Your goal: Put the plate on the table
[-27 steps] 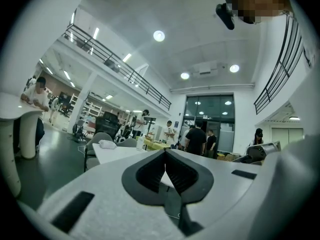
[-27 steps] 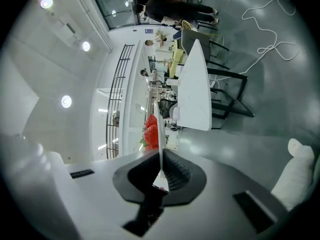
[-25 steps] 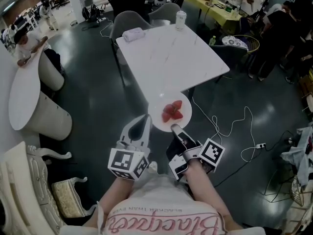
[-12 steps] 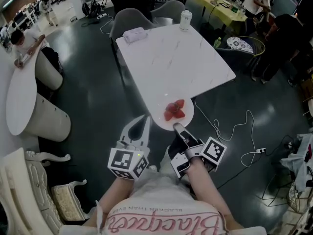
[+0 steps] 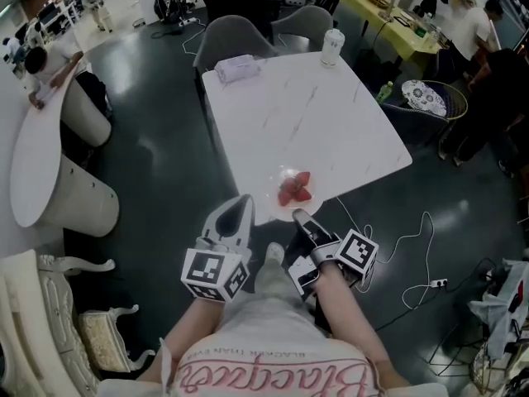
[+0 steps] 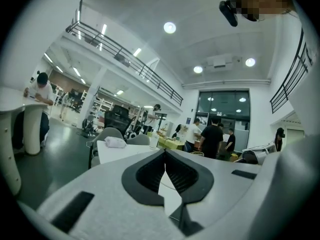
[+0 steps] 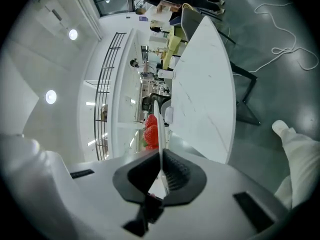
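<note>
My right gripper (image 5: 297,217) pinches the plate (image 5: 273,193) by its rim over the table (image 5: 306,114), left gripper (image 5: 242,203) closed, empty; a tilt could spill the strawberries (image 5: 293,188).

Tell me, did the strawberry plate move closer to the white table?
Yes. The plate, in the right claw, went forward: earlier it hung beyond the white table's near corner, now it overlaps the near edge.

White shirt (image 5: 273,358) with pink lettering
</note>
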`<action>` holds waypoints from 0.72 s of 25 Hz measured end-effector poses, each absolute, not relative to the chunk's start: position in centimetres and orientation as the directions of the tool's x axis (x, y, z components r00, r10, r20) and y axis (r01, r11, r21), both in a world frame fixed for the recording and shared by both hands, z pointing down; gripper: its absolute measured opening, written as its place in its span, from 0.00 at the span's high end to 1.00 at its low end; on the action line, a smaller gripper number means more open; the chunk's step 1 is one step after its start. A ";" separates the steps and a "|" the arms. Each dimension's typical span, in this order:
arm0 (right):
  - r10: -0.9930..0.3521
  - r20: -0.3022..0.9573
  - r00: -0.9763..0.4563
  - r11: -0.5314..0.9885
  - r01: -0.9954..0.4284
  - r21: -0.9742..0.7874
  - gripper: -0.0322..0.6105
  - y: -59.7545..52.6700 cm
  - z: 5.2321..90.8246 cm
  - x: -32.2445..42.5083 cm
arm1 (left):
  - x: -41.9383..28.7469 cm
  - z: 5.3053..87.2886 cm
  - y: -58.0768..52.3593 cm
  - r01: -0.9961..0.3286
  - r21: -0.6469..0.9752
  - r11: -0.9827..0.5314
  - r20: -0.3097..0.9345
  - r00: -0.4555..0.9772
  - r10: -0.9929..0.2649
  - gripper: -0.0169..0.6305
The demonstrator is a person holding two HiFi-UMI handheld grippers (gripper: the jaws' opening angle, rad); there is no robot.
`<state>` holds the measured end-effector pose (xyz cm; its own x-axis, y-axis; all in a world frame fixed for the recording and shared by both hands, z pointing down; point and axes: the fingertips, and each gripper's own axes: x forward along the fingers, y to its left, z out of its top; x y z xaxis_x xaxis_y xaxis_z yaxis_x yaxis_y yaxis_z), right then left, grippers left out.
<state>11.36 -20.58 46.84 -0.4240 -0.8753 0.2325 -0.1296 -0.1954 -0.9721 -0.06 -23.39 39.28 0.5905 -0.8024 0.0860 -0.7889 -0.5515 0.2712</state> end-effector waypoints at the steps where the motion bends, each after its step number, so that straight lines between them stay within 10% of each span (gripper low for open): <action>1: -0.868 0.234 -0.437 -0.197 -0.128 -0.972 0.93 -21.9 47.3 11.7 | 0.4 39.5 -24.6 -0.797 0.263 -0.543 0.096 0.582 -0.808 0.97; 18: -0.705 0.335 -0.624 -0.219 -0.258 -0.941 0.93 -38.4 53.8 13.5 | 3.2 44.4 -38.2 -0.872 0.264 -0.413 0.223 0.472 -0.853 0.97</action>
<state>13.47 -38.39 53.79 -0.6244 -0.7055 0.3353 -0.2583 -0.2186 -0.9410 3.19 -38.20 44.39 0.4721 -0.8527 0.2234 -0.8715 -0.4134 0.2638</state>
